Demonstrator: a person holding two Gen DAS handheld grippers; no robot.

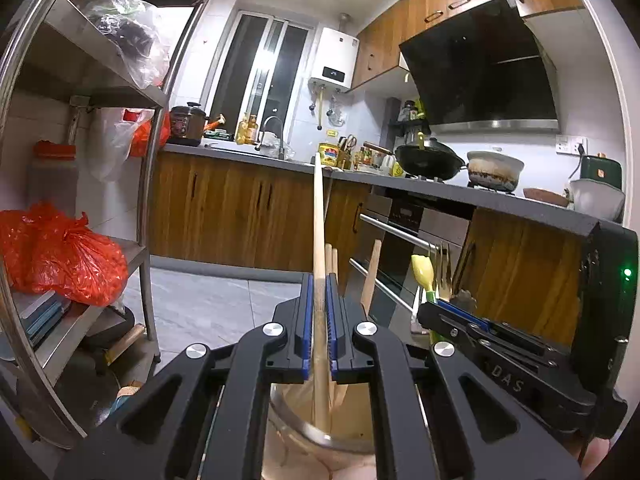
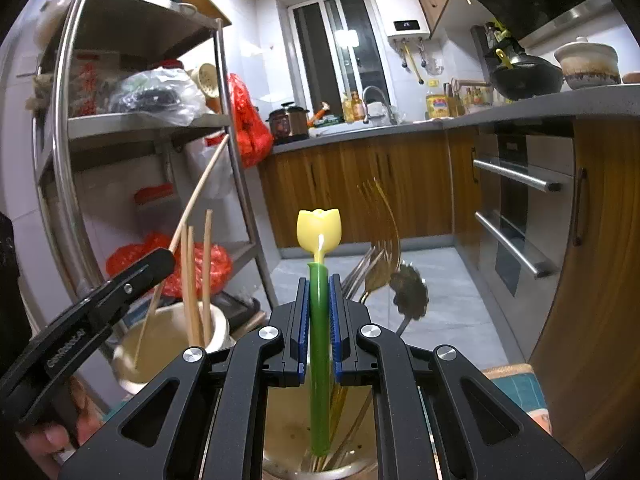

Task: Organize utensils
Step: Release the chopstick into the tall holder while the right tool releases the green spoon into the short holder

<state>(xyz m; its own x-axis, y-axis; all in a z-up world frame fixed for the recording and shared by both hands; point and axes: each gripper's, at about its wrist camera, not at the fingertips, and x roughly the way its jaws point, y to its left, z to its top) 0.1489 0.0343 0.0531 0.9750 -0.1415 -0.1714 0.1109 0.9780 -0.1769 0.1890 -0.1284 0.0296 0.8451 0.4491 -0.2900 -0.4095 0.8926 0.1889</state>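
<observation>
My left gripper [image 1: 319, 280] is shut on a long wooden chopstick [image 1: 318, 216] that stands upright with its lower end in a cream holder [image 1: 356, 420] below. Other chopsticks [image 1: 372, 276] stand in the same holder [image 2: 218, 320]. My right gripper [image 2: 319, 282] is shut on the green handle of a tulip-topped utensil [image 2: 319, 228], its lower end in a second holder [image 2: 288, 428]. Gold forks [image 2: 386, 216] and a flower-shaped spoon [image 2: 410, 292] stand in that holder too. The left gripper [image 2: 152, 268] shows in the right wrist view, the right gripper [image 1: 444, 312] in the left one.
A steel shelf rack [image 1: 144, 184] with red bags [image 1: 68, 256] stands to the left. Wooden cabinets [image 1: 240, 208] and an oven with bar handles [image 2: 516, 216] run along the counter [image 1: 460, 192], which holds a wok [image 1: 430, 158] and pot [image 1: 494, 168]. Grey floor tiles [image 2: 440, 308] lie ahead.
</observation>
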